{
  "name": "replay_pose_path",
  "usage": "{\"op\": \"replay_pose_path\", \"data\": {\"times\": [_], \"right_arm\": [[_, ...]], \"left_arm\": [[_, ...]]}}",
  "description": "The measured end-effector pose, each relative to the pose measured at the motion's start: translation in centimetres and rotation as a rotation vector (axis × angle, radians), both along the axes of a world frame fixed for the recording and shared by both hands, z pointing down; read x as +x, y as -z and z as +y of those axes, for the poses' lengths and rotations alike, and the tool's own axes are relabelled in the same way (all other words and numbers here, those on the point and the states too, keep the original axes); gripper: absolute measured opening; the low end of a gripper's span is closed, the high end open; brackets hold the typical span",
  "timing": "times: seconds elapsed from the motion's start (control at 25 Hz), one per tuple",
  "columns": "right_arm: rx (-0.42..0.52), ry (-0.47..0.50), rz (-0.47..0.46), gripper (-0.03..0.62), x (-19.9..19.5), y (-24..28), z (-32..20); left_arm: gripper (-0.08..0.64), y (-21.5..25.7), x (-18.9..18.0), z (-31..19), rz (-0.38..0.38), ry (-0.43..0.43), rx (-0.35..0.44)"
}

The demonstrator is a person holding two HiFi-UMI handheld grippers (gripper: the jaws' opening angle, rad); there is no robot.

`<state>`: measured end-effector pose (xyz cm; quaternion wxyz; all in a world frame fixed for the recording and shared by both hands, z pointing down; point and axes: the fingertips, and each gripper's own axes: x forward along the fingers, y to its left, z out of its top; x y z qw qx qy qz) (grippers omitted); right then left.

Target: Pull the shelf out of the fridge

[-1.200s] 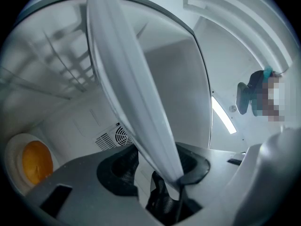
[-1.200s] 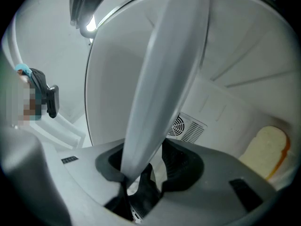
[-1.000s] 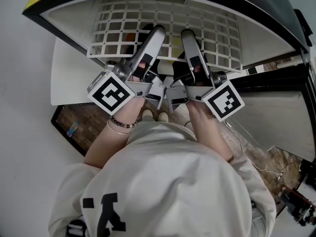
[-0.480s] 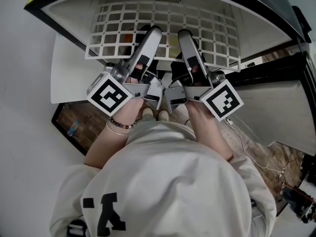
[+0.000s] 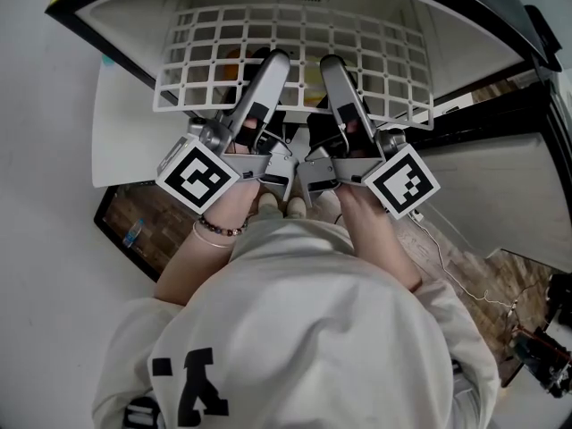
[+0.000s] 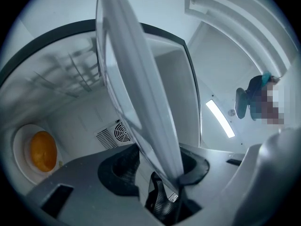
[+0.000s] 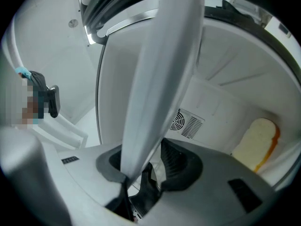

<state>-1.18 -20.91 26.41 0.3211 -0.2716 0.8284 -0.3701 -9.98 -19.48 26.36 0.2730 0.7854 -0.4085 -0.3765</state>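
two grippers are shown reaching side by side into the open fridge (image 5: 134, 16). the white front edge of the shelf (image 6: 141, 93) is seen between the jaws of the left gripper (image 6: 157, 168) and of the right gripper (image 7: 141, 164), near the fridge mouth. both pairs of jaws are closing on it, and a slim gap is visible at one pad of each. a white grid panel (image 5: 179, 79) is seen jutting from the fridge towards the person. an orange item (image 6: 43, 150) is seen at the far left inside.
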Motion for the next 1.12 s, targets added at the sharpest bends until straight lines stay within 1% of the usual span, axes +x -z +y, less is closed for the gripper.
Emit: {"op": "replay_pose_path", "data": {"times": [0.28,0.56,0.84,1.04,1.12], "right_arm": [[-0.024,-0.011,-0.024,0.16,0.31,-0.32,-0.02],[-0.03,-0.033,-0.038,0.153,0.65,-0.21,-0.19],[-0.051,-0.029,-0.079,0.146,0.64,-0.58,-0.29],[-0.057,-0.02,-0.063,0.143,0.6,-0.64,-0.3],[-0.059,-0.018,-0.053,0.14,0.48,-0.53,-0.31]], "left_arm": [[0.187,-0.13,0.17,-0.02,0.015,-0.017,-0.004],[0.186,0.02,0.42,-0.17,-0.002,-0.032,-0.006],[0.181,-0.49,0.32,-0.22,0.008,-0.036,-0.021],[0.176,-0.57,0.27,-0.25,0.005,-0.019,-0.036],[0.174,-0.45,0.3,-0.23,0.019,-0.015,-0.036]]}}
